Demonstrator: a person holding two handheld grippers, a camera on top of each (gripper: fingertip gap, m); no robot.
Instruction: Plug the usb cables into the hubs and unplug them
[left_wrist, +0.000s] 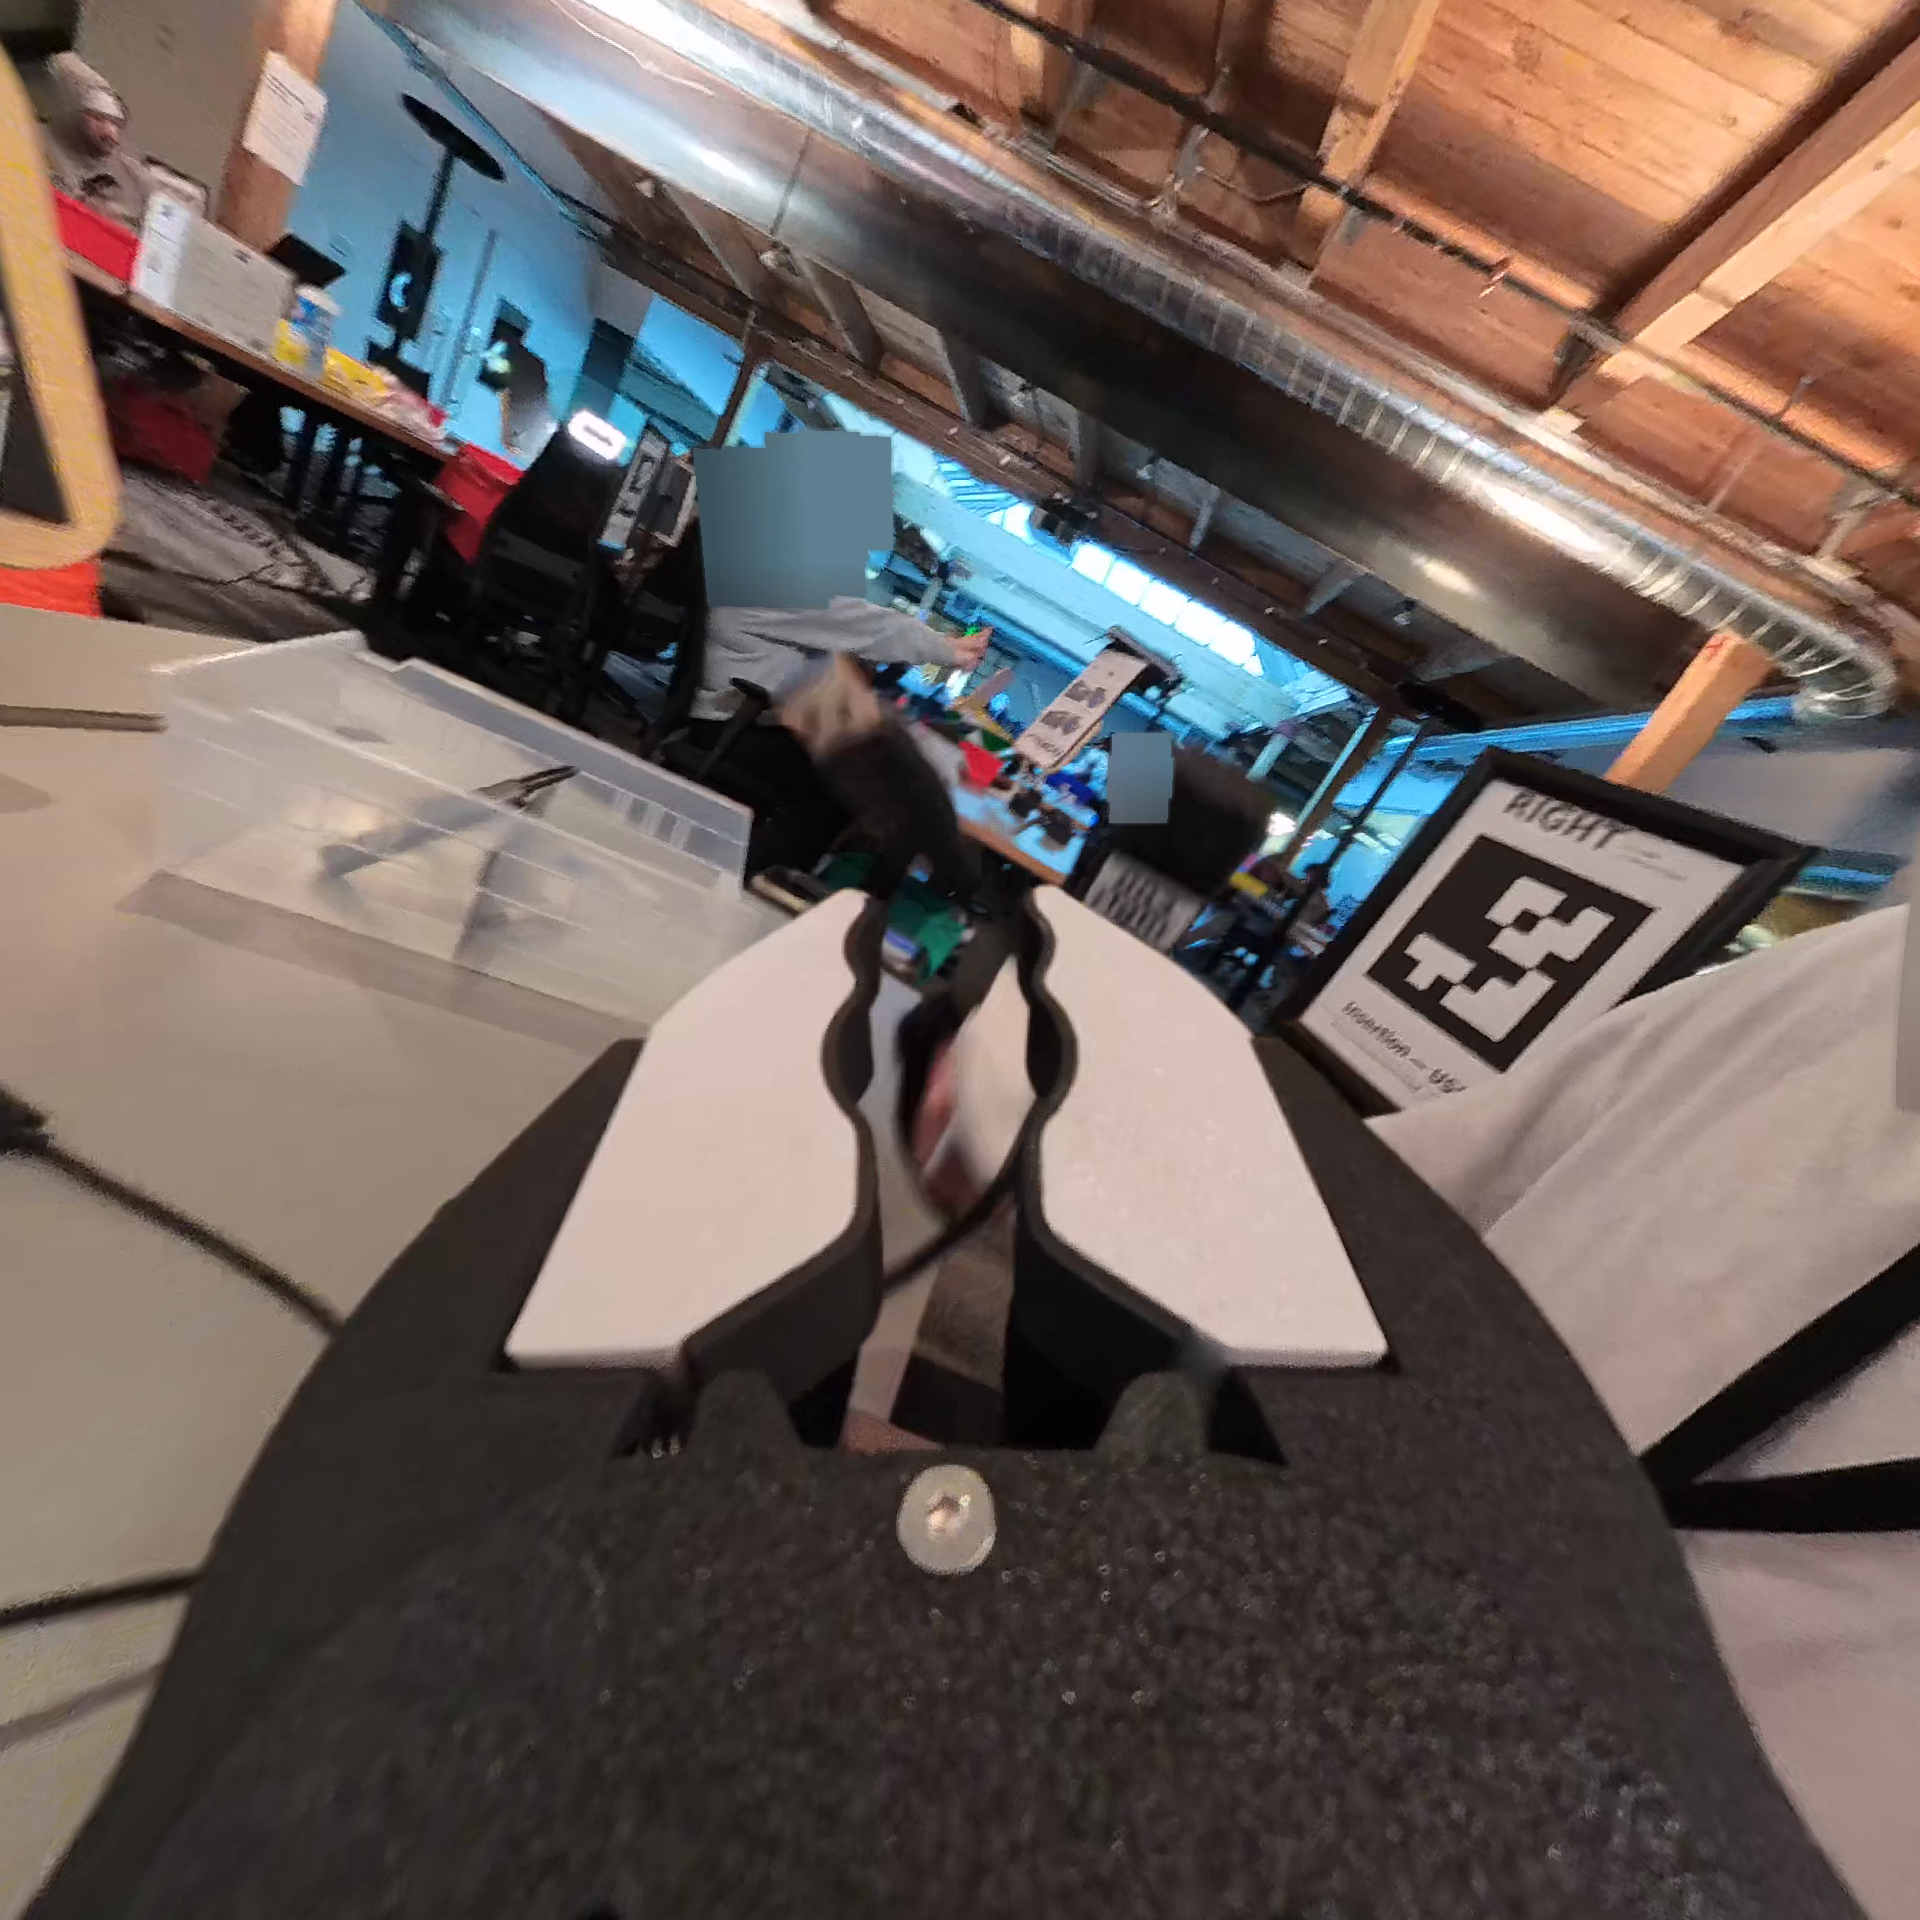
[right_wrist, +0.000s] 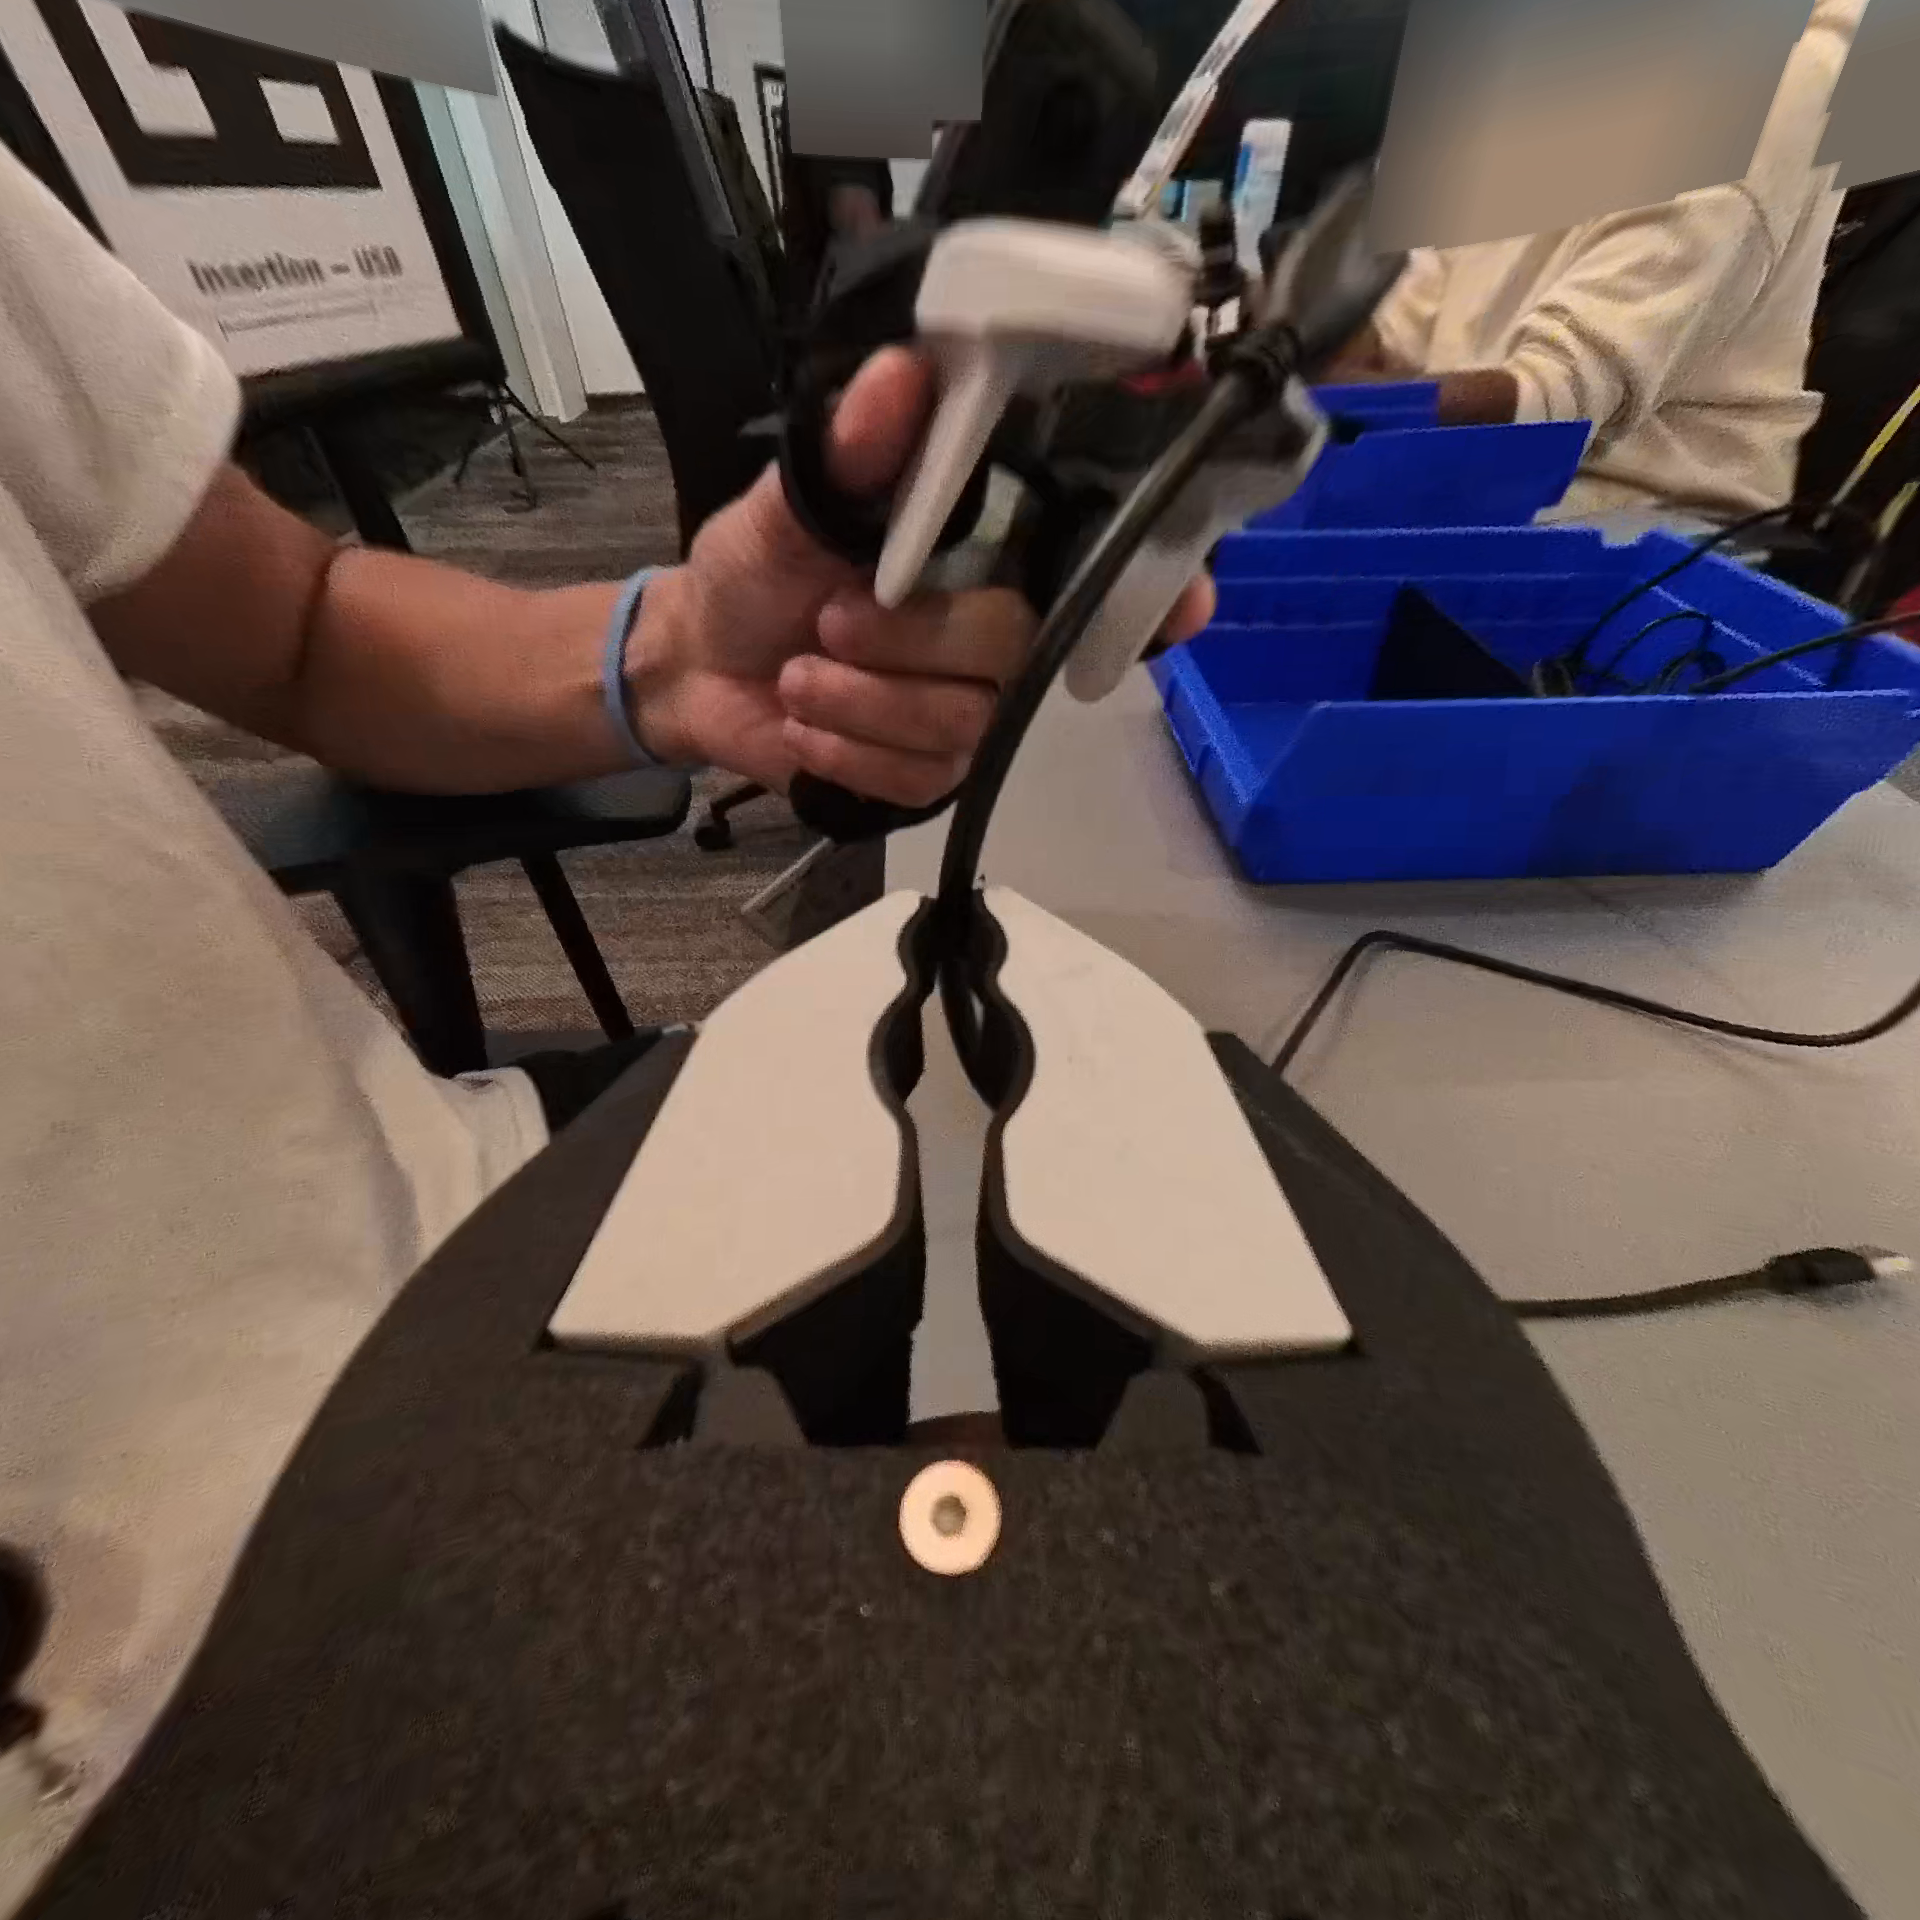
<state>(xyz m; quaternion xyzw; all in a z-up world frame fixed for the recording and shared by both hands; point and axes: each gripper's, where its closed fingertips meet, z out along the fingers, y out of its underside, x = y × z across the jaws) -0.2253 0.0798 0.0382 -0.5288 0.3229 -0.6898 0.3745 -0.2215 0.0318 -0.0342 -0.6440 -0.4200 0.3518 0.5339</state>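
Workshop setting: timber ceiling with a foil duct overhead, grey table (right_wrist: 1558, 1143) below. My right gripper (right_wrist: 951, 914) is clenched on a black usb cable (right_wrist: 1049, 644), pinched at the tips; the cable arcs up toward my left gripper (right_wrist: 1049, 457), seen blurred in the person's hand (right_wrist: 831, 644). From its own view, my left gripper (left_wrist: 951, 914) has a gap between the jaws; I cannot tell whether they grip anything. No hub is identifiable. A second cable (right_wrist: 1621, 1288) lies loose on the table with its plug end exposed, near a blue bin (right_wrist: 1455, 790) holding more cords. Recommendation: keep the clamp near the plug, and steady both hands before aligning. Cable is thick, stiff, smoothly curved.
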